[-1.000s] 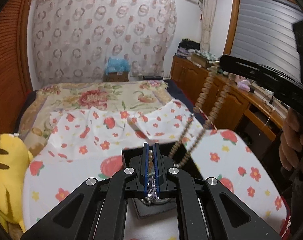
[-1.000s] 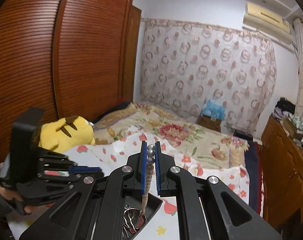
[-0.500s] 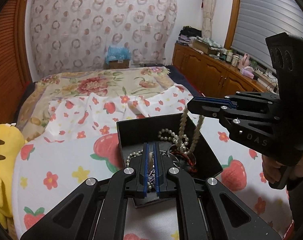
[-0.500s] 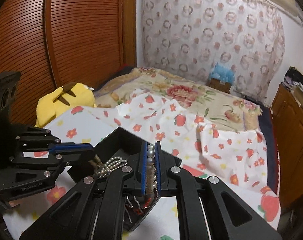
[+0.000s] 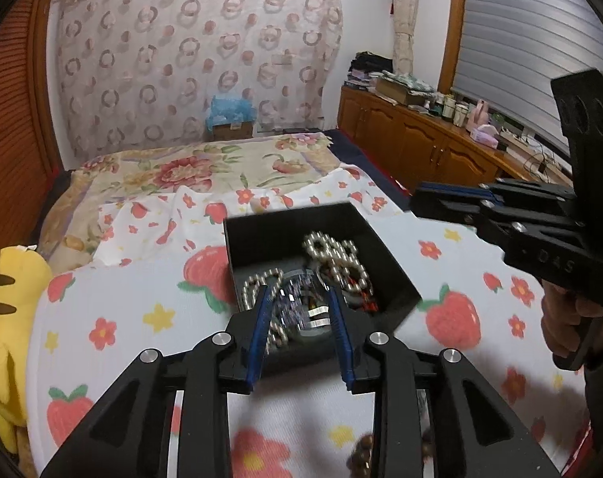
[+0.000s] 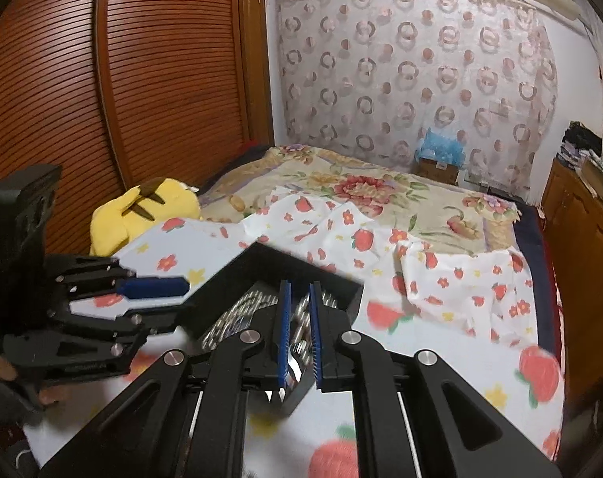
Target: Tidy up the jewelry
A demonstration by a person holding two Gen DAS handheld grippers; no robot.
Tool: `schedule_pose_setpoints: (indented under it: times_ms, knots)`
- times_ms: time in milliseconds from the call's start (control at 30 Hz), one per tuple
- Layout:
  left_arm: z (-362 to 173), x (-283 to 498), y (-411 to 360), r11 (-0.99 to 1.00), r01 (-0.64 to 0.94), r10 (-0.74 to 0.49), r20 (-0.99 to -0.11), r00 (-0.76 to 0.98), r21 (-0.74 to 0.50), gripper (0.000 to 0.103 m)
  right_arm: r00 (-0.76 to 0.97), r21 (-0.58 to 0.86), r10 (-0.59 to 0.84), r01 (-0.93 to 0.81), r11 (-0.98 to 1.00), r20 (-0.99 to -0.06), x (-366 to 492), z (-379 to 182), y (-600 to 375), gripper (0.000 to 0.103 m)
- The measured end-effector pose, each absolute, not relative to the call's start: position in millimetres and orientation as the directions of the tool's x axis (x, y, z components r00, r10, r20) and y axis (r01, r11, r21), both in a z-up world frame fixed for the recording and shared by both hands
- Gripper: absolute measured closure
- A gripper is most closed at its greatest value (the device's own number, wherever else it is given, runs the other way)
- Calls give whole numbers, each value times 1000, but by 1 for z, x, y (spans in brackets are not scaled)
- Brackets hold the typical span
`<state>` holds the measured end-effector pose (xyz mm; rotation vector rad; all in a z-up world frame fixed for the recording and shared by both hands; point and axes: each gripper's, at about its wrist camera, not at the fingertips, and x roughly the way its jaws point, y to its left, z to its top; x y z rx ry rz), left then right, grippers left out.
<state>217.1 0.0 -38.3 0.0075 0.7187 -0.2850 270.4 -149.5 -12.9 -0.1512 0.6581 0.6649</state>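
Both my left gripper point(image 5: 299, 306) and right gripper point(image 6: 299, 310) hang spread and empty over the black box point(image 5: 381, 251), so the pearl strand point(image 5: 335, 253) sits piled inside.

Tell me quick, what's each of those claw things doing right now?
Left gripper: open, holding nothing, above the black box of jewelry.
Right gripper: slightly open, nothing clearly gripped.

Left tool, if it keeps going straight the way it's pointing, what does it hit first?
Probably the jewelry heaped in the black box: the left tool is open, and the pearl beads and blurred chains lie right between and beyond its fingertips. Depth is unclear; it may already be near them.
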Motion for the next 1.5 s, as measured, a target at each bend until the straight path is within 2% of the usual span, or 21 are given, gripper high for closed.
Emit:
schedule_pose_setpoints:
  times_ms: [100,200,300,500,933,967,1000,1067,1200,1233,1267,1300,1333,1400,1500]
  knots:
    - [-45,199,-2,959,267,-260,-654,710,-92,69,592,67,506,-606,793,-627,245,-26,-159,92]
    - [-56,182,-6,954,283,-272,-675,686,-97,69,591,69,493,-594,802,-638,227,-37,-167,90]
    - [-66,167,-12,950,297,-276,-690,669,-92,70,588,86,480,-571,817,-651,211,-47,-177,79]
    - [-80,142,-15,947,306,-284,-711,644,-102,70,570,115,477,-555,824,-669,190,-57,-193,79]
    - [-88,108,-20,955,285,-257,-713,652,-84,69,516,128,431,-520,844,-740,203,-90,-182,79]
    - [-89,106,-20,955,285,-256,-712,654,-82,69,511,131,431,-521,844,-743,203,-92,-180,74]
    - [-89,104,-20,955,284,-256,-711,655,-83,69,506,138,431,-517,845,-747,203,-94,-178,64]
    - [-88,103,-21,956,281,-257,-711,655,-87,69,508,126,414,-507,853,-755,202,-97,-174,62]
    - [-88,99,-20,956,277,-260,-710,654,-95,69,499,108,387,-500,859,-775,201,-102,-175,63]
    - [-88,98,-20,956,278,-261,-710,654,-96,69,494,112,391,-502,858,-777,202,-103,-176,65]
    - [-89,97,-20,956,278,-261,-711,653,-96,69,487,113,393,-507,854,-780,202,-104,-177,77]
    - [-89,96,-21,956,278,-260,-710,654,-94,69,485,109,388,-508,854,-784,203,-105,-178,81]
    - [-89,97,-21,956,278,-259,-709,655,-93,69,488,99,378,-505,857,-787,203,-106,-179,81]
    - [-89,96,-21,957,276,-257,-711,655,-91,69,488,89,370,-506,858,-791,202,-108,-181,90]
    - [-89,94,-22,957,276,-253,-710,658,-86,69,503,56,332,-486,872,-798,201,-107,-189,90]
